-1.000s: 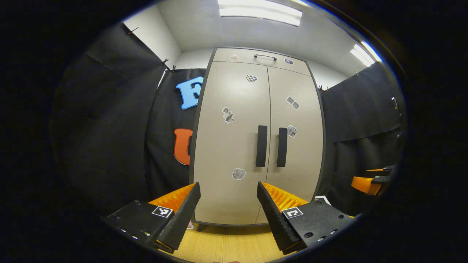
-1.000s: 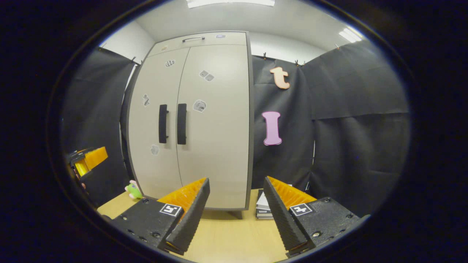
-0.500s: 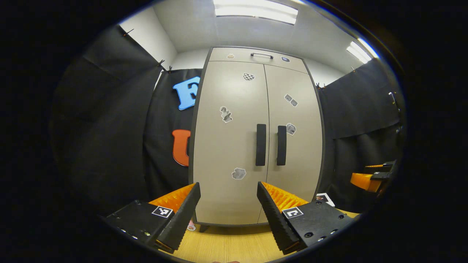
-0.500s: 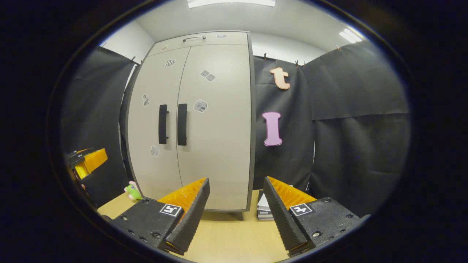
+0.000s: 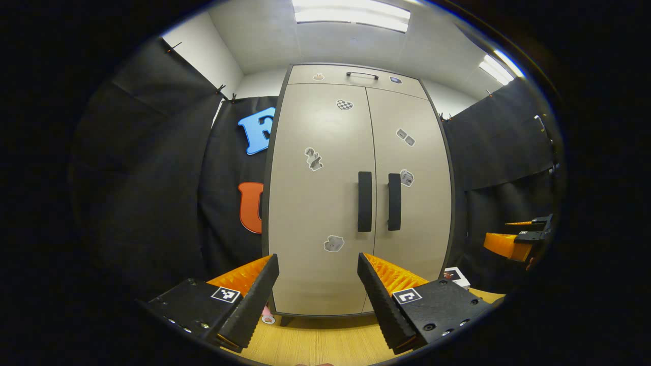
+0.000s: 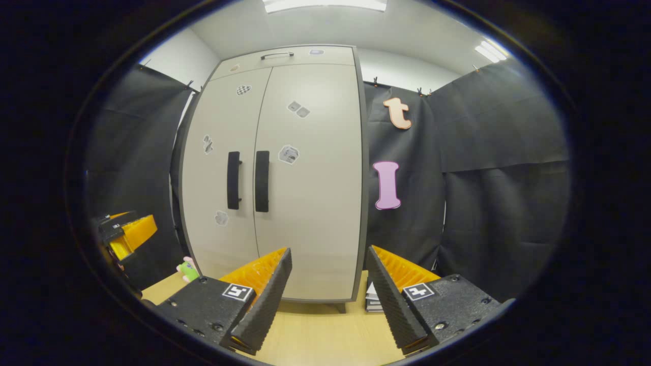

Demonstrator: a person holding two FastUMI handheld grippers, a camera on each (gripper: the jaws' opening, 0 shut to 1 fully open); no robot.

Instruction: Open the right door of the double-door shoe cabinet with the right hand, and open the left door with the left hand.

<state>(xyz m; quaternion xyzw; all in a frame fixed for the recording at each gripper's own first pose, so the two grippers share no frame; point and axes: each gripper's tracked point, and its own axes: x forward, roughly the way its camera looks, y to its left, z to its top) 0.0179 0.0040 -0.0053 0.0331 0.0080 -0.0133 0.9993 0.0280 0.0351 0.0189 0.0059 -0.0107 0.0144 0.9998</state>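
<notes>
Fingers spread wide on your right gripper (image 6: pixel 328 300), empty; the right door's handle (image 6: pixel 262 181) stands upright, up and left of it. Left gripper (image 5: pixel 318 300) gapes too.

The left gripper (image 5: pixel 318 264) points forward with its two black, orange-backed fingers spread wide apart, holding nothing. The right gripper (image 6: pixel 329 256) is posed the same way, fingers parted and empty. Each gripper appears at the far edge of the other's view.
</notes>
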